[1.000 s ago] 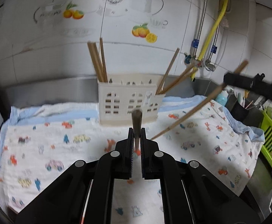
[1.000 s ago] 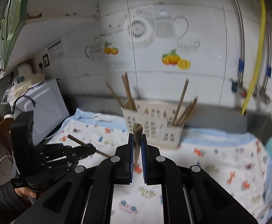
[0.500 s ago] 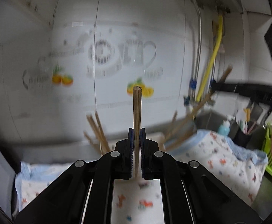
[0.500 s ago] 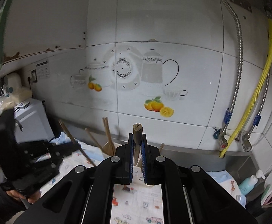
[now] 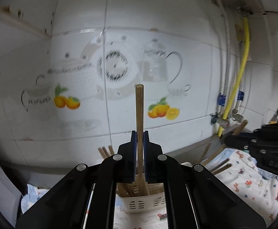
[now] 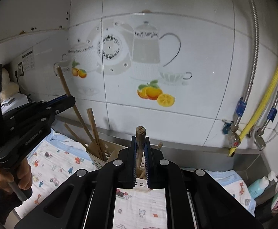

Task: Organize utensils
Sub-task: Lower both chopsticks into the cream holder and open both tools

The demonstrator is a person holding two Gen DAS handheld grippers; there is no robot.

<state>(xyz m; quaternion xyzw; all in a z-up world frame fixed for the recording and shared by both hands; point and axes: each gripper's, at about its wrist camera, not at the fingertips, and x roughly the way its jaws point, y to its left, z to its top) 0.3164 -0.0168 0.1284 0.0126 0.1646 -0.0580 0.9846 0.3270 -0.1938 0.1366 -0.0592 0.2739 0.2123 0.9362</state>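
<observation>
My left gripper (image 5: 139, 133) is shut on a wooden chopstick (image 5: 139, 114) that stands upright, its lower end down in the white slotted utensil holder (image 5: 144, 202). My right gripper (image 6: 140, 139) is shut on another chopstick (image 6: 140, 133), held over the same holder (image 6: 98, 160). Several chopsticks (image 6: 93, 126) lean in the holder's left and right compartments. In the right wrist view the left gripper (image 6: 66, 101) and its chopstick (image 6: 64, 84) show at the left. In the left wrist view the right gripper (image 5: 234, 139) shows at the right.
A patterned cloth (image 6: 49, 164) covers the counter. The tiled wall with teapot and orange decals (image 6: 154, 93) is close behind. Steel hoses and a yellow pipe (image 6: 272, 85) run down at the right. A soap bottle (image 6: 259, 185) stands at the far right.
Both grippers have risen and tilted up toward the wall. The left chopstick went from lying flat to upright, its tip now in the holder. The right chopstick now stands over the holder.
</observation>
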